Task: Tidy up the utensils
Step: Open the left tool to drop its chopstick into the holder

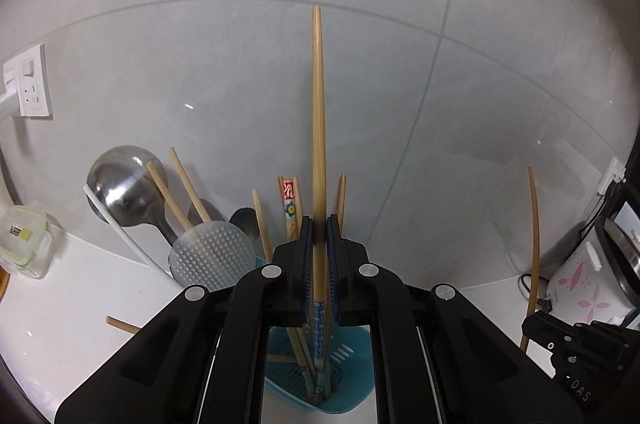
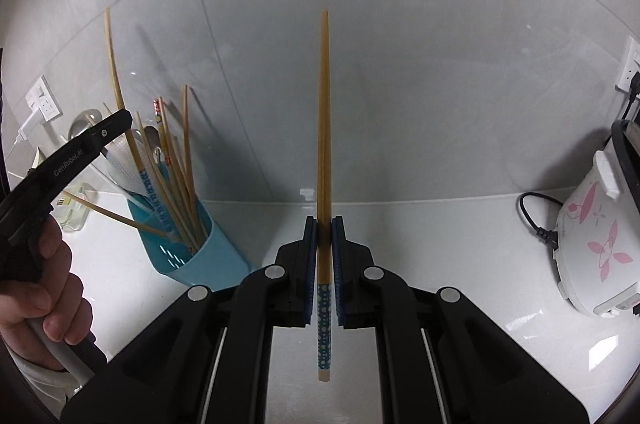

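Overhead, the left gripper (image 1: pixel 319 238) was closed on a chopstick (image 1: pixel 319 143), its blue pads pinching the bamboo shaft partway up — the plain tip rose straight ahead of the fingers, while the blue-patterned end ran back beneath them into the holder (image 1: pixel 352 368). That blue holder sat directly below the left gripper, already holding several chopsticks, and just to the gripper's left stood a steel ladle (image 1: pixel 122 187), a pale perforated skimmer (image 1: pixel 212 256) and more chopsticks leaning at angles. One loose chopstick (image 1: pixel 122 325) lay on the white counter (image 1: pixel 80 304) further left, near a lidded glass box (image 1: pixel 26 240). The right gripper (image 2: pixel 325 238) was likewise clamped shut on a second chopstick (image 2: pixel 324 123), held upright between its pads; the blue dotted end hung free behind the fingers, above the counter (image 2: pixel 460 244), touching nothing that could be seen. From the right gripper, the holder (image 2: pixel 208 260) stood well off to the left, tilted in view and bristling with chopsticks, with the person's left hand (image 2: pixel 44 288) around the other tool's handle at the near left. Far to the right sat a white rice cooker (image 2: pixel 596 244) with pink flowers, its black cord (image 2: pixel 536 212) trailing on the counter — and grey wall tiles (image 2: pixel 400 63) filled the space ahead of both grippers.
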`<state>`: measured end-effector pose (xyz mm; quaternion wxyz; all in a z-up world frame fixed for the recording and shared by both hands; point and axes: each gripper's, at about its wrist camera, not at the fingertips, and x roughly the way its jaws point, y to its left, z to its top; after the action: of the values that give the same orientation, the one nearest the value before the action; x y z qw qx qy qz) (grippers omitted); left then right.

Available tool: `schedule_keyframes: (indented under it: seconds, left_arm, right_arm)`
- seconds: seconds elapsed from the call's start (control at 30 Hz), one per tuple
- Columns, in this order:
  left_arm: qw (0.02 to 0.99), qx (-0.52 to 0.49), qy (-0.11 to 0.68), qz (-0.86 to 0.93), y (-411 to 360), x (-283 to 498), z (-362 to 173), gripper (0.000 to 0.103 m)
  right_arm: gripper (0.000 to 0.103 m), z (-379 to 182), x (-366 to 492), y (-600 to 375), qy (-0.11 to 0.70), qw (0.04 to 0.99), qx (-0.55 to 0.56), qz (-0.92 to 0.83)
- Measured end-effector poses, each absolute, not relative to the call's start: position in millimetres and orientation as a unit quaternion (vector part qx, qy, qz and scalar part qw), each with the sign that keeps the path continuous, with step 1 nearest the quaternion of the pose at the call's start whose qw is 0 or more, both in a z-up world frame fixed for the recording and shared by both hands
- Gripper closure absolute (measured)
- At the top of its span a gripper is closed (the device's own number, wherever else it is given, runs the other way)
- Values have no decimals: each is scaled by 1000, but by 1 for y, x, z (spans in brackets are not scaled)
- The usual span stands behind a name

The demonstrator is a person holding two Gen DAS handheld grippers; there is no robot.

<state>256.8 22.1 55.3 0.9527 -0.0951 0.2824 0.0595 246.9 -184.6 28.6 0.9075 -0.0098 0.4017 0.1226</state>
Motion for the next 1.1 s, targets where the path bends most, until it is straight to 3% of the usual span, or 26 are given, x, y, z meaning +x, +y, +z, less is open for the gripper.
schedule_keyframes:
  seconds: [0.3, 0.37, 0.43, 0.57, 0.67, 0.9, 1.1]
  left_arm:
    - [942, -89, 319, 55, 19, 263, 40, 94]
    - [939, -85, 328, 56, 17, 261, 40, 84]
    - [937, -85, 334, 62, 17, 257, 41, 55]
    - [930, -76, 352, 75, 14, 247, 43, 44]
    - [925, -69, 364, 82, 16, 234, 48, 28]
    - [913, -70, 389, 98, 33, 210, 61, 10]
    - [905, -68, 402, 117, 50, 187, 56, 7]
  right_arm:
    - [96, 23, 249, -179, 409, 903, -11, 127]
    - [96, 24, 250, -178, 411, 903, -12, 129]
    - [96, 23, 250, -176, 412, 902, -14, 129]
    - [96, 25, 250, -172, 410, 902, -15, 133]
    - [96, 29, 250, -171, 407, 903, -14, 137]
    - [96, 40, 252, -162, 395, 907, -12, 148]
    - [96, 54, 255, -149, 381, 910, -10, 165]
